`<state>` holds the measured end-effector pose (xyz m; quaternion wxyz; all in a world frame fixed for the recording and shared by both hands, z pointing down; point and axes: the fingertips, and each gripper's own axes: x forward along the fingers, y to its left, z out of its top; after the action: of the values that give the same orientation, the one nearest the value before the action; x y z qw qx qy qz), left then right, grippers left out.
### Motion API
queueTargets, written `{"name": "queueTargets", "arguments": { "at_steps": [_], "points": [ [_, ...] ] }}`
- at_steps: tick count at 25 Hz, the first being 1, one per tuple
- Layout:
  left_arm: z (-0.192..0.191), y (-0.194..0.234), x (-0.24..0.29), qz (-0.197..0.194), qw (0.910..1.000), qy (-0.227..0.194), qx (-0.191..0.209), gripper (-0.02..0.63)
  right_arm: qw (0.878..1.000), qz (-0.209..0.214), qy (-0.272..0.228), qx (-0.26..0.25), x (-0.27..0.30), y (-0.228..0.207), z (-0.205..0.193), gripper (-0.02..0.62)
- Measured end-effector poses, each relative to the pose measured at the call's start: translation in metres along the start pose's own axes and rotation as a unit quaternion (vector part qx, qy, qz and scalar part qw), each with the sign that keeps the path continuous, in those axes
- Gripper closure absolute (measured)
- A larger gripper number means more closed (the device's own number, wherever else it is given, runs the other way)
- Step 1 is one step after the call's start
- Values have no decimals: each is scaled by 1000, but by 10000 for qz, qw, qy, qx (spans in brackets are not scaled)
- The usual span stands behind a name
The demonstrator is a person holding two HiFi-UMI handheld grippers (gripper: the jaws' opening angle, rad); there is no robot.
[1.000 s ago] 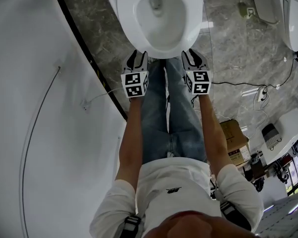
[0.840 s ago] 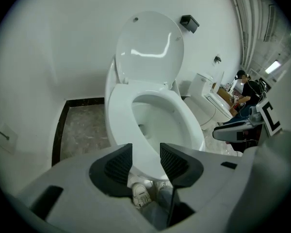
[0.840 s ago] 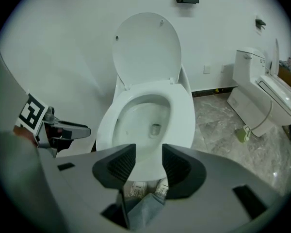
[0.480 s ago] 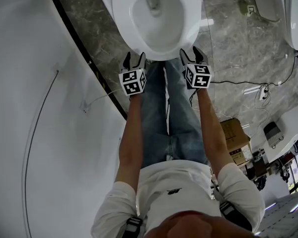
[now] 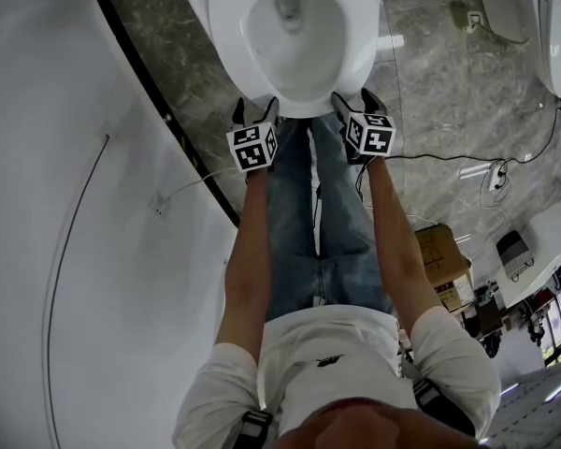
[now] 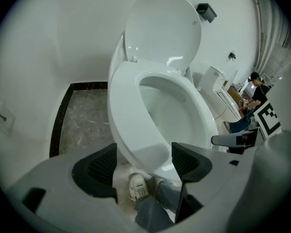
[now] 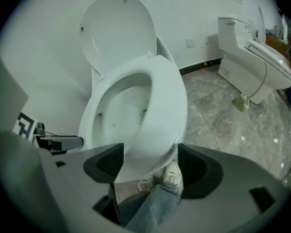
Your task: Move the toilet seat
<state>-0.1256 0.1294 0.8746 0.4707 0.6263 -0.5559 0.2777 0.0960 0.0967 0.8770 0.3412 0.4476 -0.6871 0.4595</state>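
Note:
The white toilet seat (image 5: pixel 226 36) lies down on the bowl, and the lid (image 6: pixel 162 28) stands upright behind it. My left gripper (image 5: pixel 254 112) is at the front left of the seat's rim, my right gripper (image 5: pixel 353 103) at the front right. Both have just been opening their jaws and stand open. In the left gripper view the seat's front edge (image 6: pixel 136 144) shows between the wide pads of my left gripper (image 6: pixel 143 160), which do not press on it. The right gripper view gives the same picture: the seat (image 7: pixel 167 106) shows between the spread pads of my right gripper (image 7: pixel 150 162).
A white wall and a black floor strip (image 5: pixel 164 110) run along the left. The person's legs and shoes (image 6: pixel 137 186) stand just in front of the bowl. A second toilet (image 7: pixel 252 52) stands to the right, with a power strip and cable (image 5: pixel 494 176) and a cardboard box (image 5: pixel 439 260) on the marble floor.
Both grippers have come down closer to the front edge of the seat. Their jaws have spread from nearly shut to wide open.

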Motion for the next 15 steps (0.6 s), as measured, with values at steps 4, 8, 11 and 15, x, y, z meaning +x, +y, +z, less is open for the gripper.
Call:
{"name": "queueTargets", "arguments": {
  "at_steps": [4, 8, 11, 15],
  "points": [
    [-4, 2, 8, -19, 9998, 138, -172, 258, 9997, 96, -19, 207, 7, -1, -4, 270],
    [-7, 3, 8, -144, 9990, 184, -391, 244, 9991, 214, -79, 364, 8, 0, -5, 267],
    [-6, -5, 14, -324, 9987, 259, -296, 244, 9989, 220, -118, 406, 10, 0, -3, 267],
    [-3, -8, 20, -269, 9986, 342, -287, 244, 9986, 220, -123, 467, 12, 1, -3, 267]
  ]
}}
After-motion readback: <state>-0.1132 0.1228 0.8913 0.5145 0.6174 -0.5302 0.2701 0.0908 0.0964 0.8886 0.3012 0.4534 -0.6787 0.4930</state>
